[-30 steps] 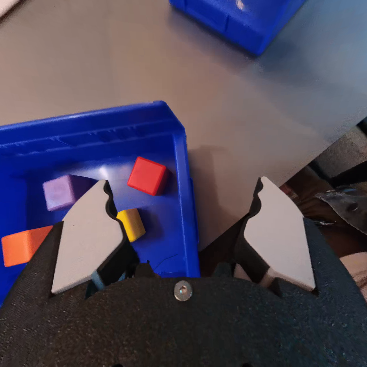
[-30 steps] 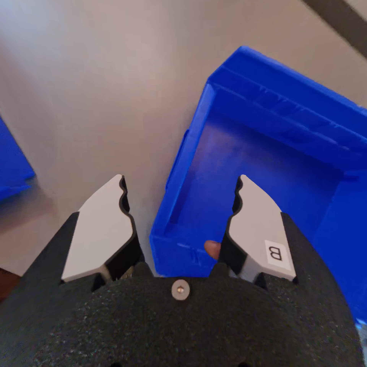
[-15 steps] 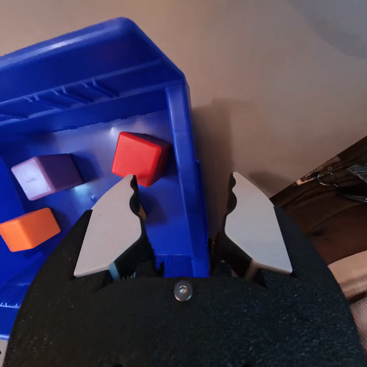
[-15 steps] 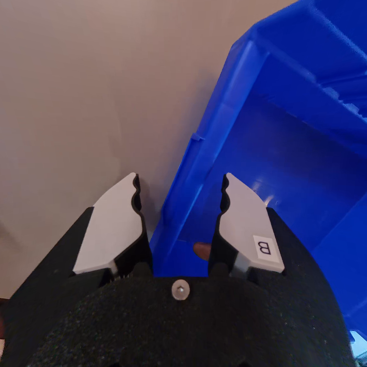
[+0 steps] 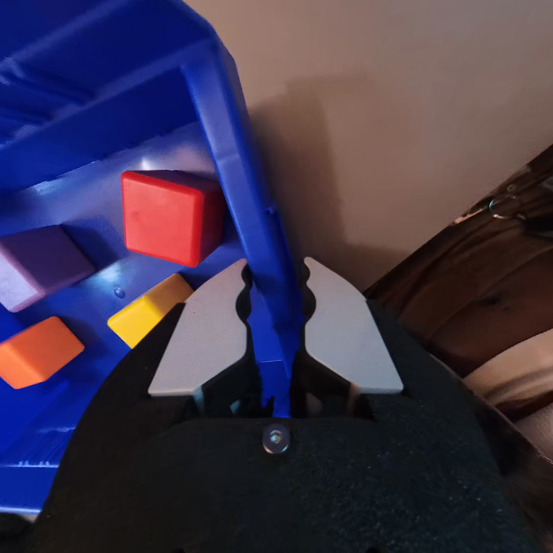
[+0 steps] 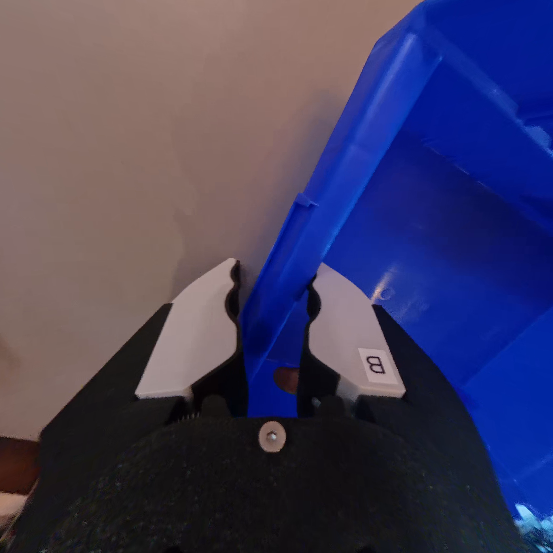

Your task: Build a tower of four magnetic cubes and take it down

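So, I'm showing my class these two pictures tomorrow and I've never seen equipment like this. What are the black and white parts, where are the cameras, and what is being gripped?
A person holds a two-fingered tool in each hand, and a camera on each looks forward along its fingers. In the left view, the left hand-held gripper has closed its white fingers on the side wall of a blue bin holding red, purple, orange and yellow cubes. In the right view, the right hand-held gripper straddles the wall of a second blue bin, which looks empty. Both bins sit on a plain tabletop.
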